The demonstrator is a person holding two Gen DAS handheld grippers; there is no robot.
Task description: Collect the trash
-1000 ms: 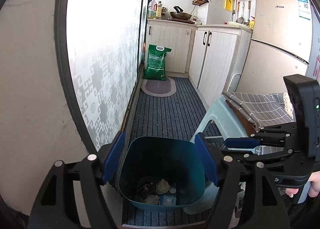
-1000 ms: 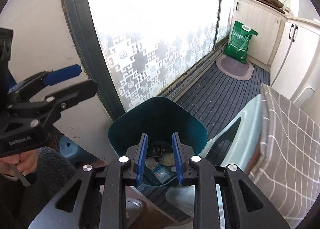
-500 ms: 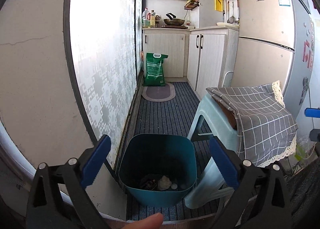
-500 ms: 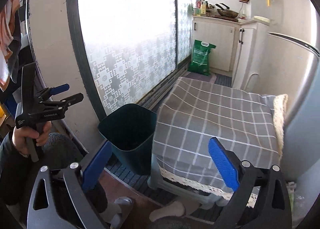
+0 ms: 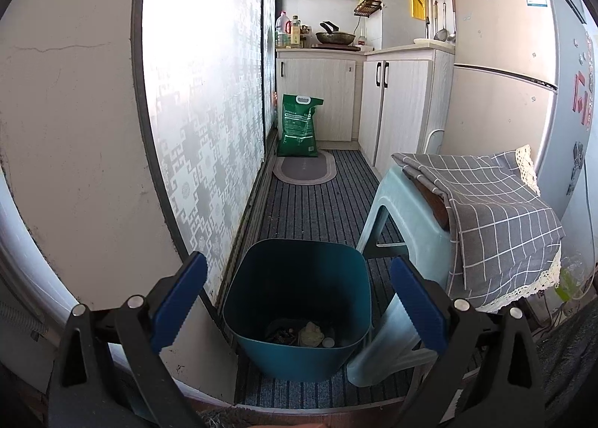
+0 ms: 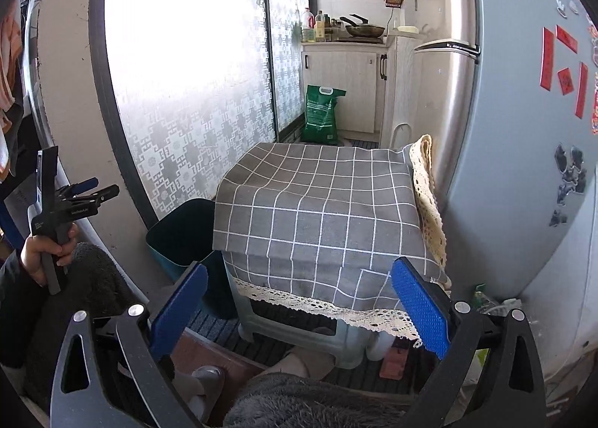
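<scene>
Both grippers are standing wide apart with nothing between their blue pads. We are holding the left gripper low in its view, framing the teal trash bin at the lower centre, and the right gripper low in its own view, facing the grey checked cloth draped over a pale plastic stool. Both sets of jaws have just been opening, and neither has anything between them now.

Looking outward from the left gripper, we are seeing a few scraps lying at the bottom of the bin: a crumpled pale piece, something dark beside it, and a small round bit we cannot identify. So some trash is already collected, as far as we can judge.

Beyond the right gripper, at the lower right of its view, a greenish plastic bottle is lying on the floor between the stool and the grey refrigerator, with pale litter just beside it. We are reading that as the likely next pickup, though it is small and partly hidden. The left hand is showing at the left edge, gripping its tool near the bin.
</scene>
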